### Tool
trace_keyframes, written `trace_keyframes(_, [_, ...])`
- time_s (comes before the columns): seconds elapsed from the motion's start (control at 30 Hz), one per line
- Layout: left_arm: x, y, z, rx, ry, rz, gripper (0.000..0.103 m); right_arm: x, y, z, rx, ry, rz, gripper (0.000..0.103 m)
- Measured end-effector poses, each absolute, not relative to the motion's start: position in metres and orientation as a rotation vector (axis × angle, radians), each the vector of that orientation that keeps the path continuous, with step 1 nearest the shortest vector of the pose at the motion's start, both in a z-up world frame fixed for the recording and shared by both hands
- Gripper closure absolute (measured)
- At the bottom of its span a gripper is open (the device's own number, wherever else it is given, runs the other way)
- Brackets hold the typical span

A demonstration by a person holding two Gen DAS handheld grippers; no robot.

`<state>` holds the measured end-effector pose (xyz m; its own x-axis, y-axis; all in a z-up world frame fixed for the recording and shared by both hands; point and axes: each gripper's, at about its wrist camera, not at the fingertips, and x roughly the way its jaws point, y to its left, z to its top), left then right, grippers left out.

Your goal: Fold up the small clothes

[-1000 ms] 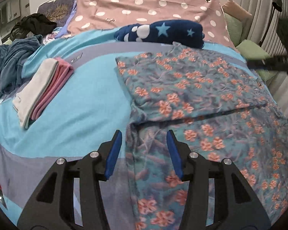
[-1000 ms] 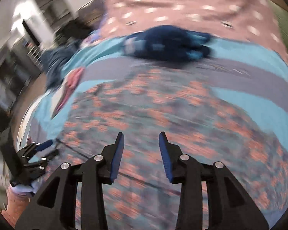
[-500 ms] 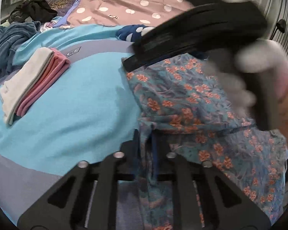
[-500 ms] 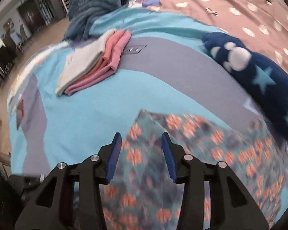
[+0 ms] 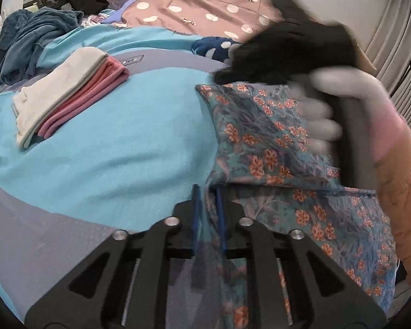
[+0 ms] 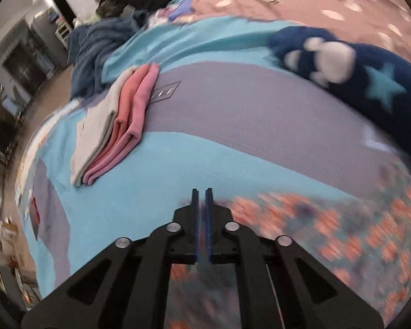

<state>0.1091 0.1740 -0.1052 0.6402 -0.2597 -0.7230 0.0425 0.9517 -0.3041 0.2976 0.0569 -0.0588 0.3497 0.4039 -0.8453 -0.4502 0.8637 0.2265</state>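
A teal floral garment [image 5: 263, 148] lies half-folded on the turquoise and grey bed cover [image 5: 123, 148]. My left gripper [image 5: 207, 208] pinches the garment's near left edge, which runs up between the blue pads; its jaws are opening slightly. In the right wrist view my right gripper [image 6: 201, 205] is shut, its tips on the blurred corner of the floral garment [image 6: 315, 219]. The left wrist view shows that tool's blurred black body [image 5: 287, 49] over the garment's far corner, held by a hand in a white glove [image 5: 342, 96] with an orange sleeve [image 5: 402, 192].
A folded stack of white and pink clothes [image 5: 68, 101] lies to the left on the bed cover. A navy blanket with stars [image 6: 356, 68] lies behind the garment. A heap of blue and dark clothes [image 5: 35, 38] and a pink dotted sheet [image 5: 205, 5] are at the back.
My left gripper closed on the garment's near edge. My right gripper swept left across the garment to its far corner and closed there.
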Motion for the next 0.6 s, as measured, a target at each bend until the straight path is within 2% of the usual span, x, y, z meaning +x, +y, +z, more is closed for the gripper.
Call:
trace_keyframes(0.07, [0.101,0.179,-0.096,-0.270,0.832,-0.160,0.086,0.268,0.017,-0.034,-0.030,1.029,0.562,0.091])
trace_keyframes(0.13, [0.094,0.179,-0.081,-0.280,0.781,-0.188,0.086,0.238,-0.022,-0.021,-0.008,0.996,0.563,0.082])
trace_keyframes(0.23, [0.097,0.165,-0.061,-0.273,0.729,-0.275,0.085,0.195,-0.084,-0.023,0.054,0.993,0.514,0.077])
trace_keyframes(0.33, [0.120,0.136,-0.064,-0.234,0.779,-0.325,0.074,0.179,-0.133,-0.055,0.136,1.075,0.386,0.077])
trace_keyframes(0.37, [0.133,0.124,-0.076,-0.221,0.832,-0.318,0.074,0.179,-0.145,-0.069,0.167,1.116,0.335,0.077])
trace_keyframes(0.4, [0.144,0.116,-0.089,-0.201,0.885,-0.297,0.074,0.179,-0.161,-0.090,0.225,1.147,0.310,0.082])
trace_keyframes(0.43, [0.157,0.107,-0.108,-0.167,0.954,-0.265,0.074,0.176,-0.170,-0.094,0.272,1.106,0.331,0.089])
trace_keyframes(0.53, [0.157,0.101,-0.104,-0.135,0.927,-0.237,0.074,0.163,-0.184,-0.088,0.349,1.085,0.351,0.088])
trace_keyframes(0.6, [0.153,0.099,-0.097,-0.137,0.924,-0.222,0.074,0.149,-0.201,-0.068,0.393,1.001,0.372,0.087])
